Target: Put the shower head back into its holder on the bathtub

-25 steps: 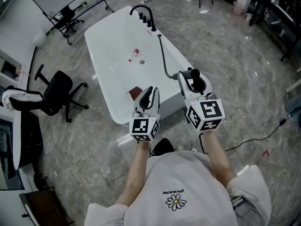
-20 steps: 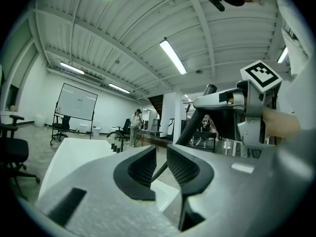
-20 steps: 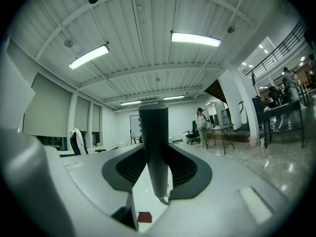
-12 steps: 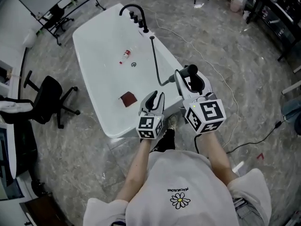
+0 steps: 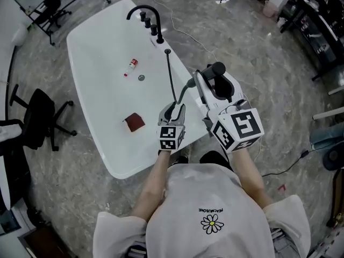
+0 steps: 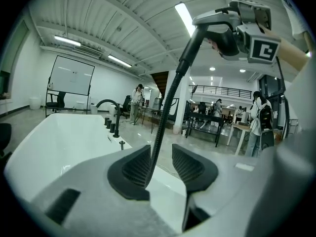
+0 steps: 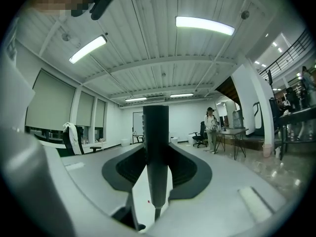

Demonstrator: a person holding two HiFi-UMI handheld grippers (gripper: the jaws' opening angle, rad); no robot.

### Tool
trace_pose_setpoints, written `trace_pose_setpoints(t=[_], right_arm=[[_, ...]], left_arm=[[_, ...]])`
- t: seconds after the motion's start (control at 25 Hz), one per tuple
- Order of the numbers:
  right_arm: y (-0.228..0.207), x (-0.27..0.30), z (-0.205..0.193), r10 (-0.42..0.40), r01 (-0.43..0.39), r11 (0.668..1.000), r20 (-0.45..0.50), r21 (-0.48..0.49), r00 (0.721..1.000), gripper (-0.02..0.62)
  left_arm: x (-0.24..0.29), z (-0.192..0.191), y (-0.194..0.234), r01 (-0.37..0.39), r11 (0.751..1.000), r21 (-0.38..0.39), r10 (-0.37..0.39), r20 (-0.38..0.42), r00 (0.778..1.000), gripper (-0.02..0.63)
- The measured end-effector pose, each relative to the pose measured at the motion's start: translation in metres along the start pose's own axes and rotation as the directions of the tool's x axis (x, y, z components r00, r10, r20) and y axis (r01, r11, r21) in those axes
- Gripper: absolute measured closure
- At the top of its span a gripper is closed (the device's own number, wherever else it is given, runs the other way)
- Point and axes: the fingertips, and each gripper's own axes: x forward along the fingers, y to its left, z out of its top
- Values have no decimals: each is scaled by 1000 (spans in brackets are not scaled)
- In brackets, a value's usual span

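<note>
Bathtub (image 5: 102,74) is white and fills the middle-left of the head view; you stand at its near corner. Black chair (image 5: 33,117) sits on the floor to its left, well apart.

Black hose (image 5: 171,74) comes out at the holder (image 5: 167,51), a small black socket on the bathtub rim just beside the faucet (image 5: 141,12). That it is the holder is my read, not certain. The hose runs along the rim toward you, then bends up to your right.

Your right tool (image 5: 214,82) is raised and points at the ceiling, pressed together on the shower head (image 7: 155,142). The handle stands upright between the pads with its end sticking out past them.

Your left tool (image 6: 160,167) sits lower, over the near rim. Its jaws are spread with the hose passing between them, lying close to the left pad with a gap on the other side. So it guides the hose and does not pinch it.

Small stuff in the tub: a brown square (image 5: 134,122), a bottle (image 5: 130,64) and the drain (image 5: 141,78). None of it matters here.

Progress is early to mid. The pick-up is done, with the shower head firmly in your right tool. It is well apart from the holder, at the opposite end of the rim.

Left to do, as I judge it:
- Carry the shower head along the rim to the socket.
- Feed the hose slack back down.
- Line the handle up upright over the socket and seat it.
- Let go with both tools.

The likely snag is the hose kinking at the bend near your left tool.
</note>
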Motion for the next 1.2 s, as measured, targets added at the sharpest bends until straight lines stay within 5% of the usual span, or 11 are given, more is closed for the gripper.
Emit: trace_pose_setpoints(t=[0.28, 0.52, 0.72, 0.88, 1.0, 1.2], right_arm=[[-43, 44, 24, 83, -85, 995, 28, 55, 996, 457], [-84, 67, 60, 211, -216, 972, 58, 92, 976, 457], [-125, 88, 86, 290, -294, 953, 61, 75, 955, 457], [-163, 99, 103, 290, -293, 955, 65, 44, 955, 457], [-197, 95, 121, 286, -287, 958, 97, -5, 953, 457], [-224, 92, 149, 292, -293, 956, 173, -19, 940, 457]], left_arm=[[72, -25, 39, -93, 995, -19, 90, -124, 988, 468], [123, -70, 62, -196, 979, -45, 176, -284, 943, 469], [166, -62, 73, -290, 956, -36, 265, -312, 912, 542], [178, -8, 104, -440, 896, -57, 419, -216, 882, 545], [187, 58, 124, -521, 851, -71, 517, -64, 854, 545], [191, 189, 152, -576, 814, -74, 576, 216, 788, 545]])
